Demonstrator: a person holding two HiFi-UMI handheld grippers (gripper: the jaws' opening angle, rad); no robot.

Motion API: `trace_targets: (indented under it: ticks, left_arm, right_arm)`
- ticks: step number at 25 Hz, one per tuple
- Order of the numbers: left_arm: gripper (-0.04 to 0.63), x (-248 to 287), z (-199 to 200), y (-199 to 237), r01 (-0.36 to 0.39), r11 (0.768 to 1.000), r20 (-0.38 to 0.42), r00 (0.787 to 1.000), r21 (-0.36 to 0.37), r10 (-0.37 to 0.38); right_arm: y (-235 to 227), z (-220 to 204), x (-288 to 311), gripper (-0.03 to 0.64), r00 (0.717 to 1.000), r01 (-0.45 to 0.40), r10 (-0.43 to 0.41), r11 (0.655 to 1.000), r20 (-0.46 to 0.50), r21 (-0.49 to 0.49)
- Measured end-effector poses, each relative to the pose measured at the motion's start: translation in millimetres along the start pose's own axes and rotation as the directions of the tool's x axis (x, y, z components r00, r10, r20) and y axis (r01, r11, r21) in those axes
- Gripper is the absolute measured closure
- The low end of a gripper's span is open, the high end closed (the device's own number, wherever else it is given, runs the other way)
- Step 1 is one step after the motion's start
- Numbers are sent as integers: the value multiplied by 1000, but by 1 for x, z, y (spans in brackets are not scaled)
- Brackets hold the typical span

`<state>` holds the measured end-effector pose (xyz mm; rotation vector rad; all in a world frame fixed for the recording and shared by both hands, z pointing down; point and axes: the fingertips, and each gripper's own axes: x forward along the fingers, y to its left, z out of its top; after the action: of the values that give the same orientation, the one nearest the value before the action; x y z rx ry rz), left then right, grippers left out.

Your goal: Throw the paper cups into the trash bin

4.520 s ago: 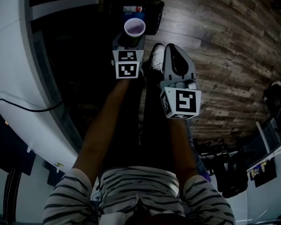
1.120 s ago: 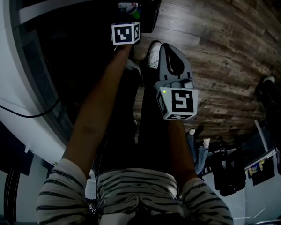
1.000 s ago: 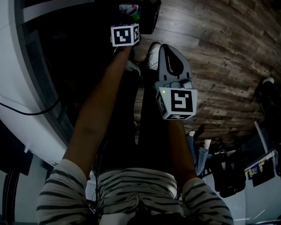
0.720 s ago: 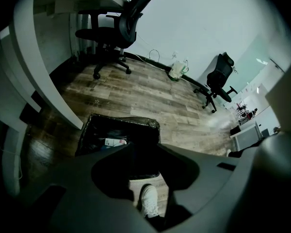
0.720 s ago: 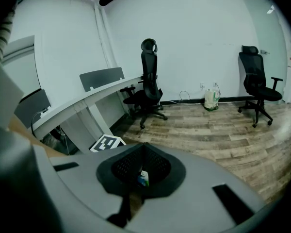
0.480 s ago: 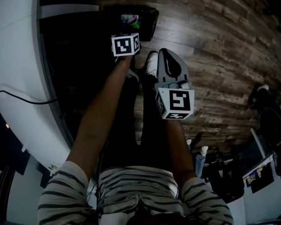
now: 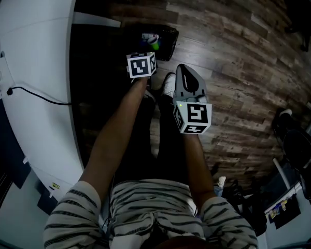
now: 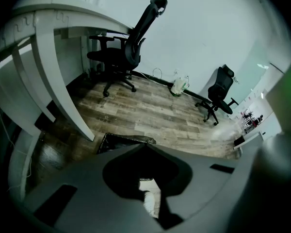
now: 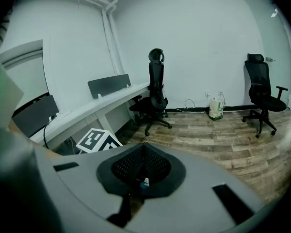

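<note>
The black trash bin (image 7: 163,38) stands on the wooden floor beside the desk, with light and coloured bits inside; I cannot pick out a paper cup among them. In the left gripper view, part of the bin's rim (image 8: 123,139) shows just past my left gripper (image 8: 145,146). Its jaws have just been closing and now meet, with nothing between them. In the head view, its marker cube (image 7: 141,65) hangs just short of the bin. My right gripper (image 7: 182,68) is beside it, and its jaws (image 9: 143,147) are shut and empty.
A white curved desk (image 7: 36,87) with a black cable (image 7: 39,96) runs along the left. The person's white shoes (image 7: 169,82) stand by the bin. Two black office chairs (image 8: 128,55) (image 8: 220,92) and a bag (image 8: 178,85) stand near the far wall.
The cup that the left gripper held above the bin is gone from it. Both grippers have risen away from the bin. The head view has swung, so more of the desk shows.
</note>
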<state>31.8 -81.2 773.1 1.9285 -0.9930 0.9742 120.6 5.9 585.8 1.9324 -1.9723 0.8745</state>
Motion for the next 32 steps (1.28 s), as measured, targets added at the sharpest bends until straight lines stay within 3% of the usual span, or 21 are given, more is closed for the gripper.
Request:
trace_targets:
  ticks: [15,25,32]
  left_arm:
    - [572,-96,37,-17,14,999,129,992,-37,-9]
    - [572,-170,72,-29,41,999,239,970,-33,-32]
    - [572,-220,72,-29,50,999,294,955,-12,-44]
  right_arm:
    - [29,54,-25,607,998,-46,48,997,36,-58]
    - [52,91,-50,607,996,-59,64,995,57,-83]
    - [72,111,-65,607,995,-61,69,993,76,-106]
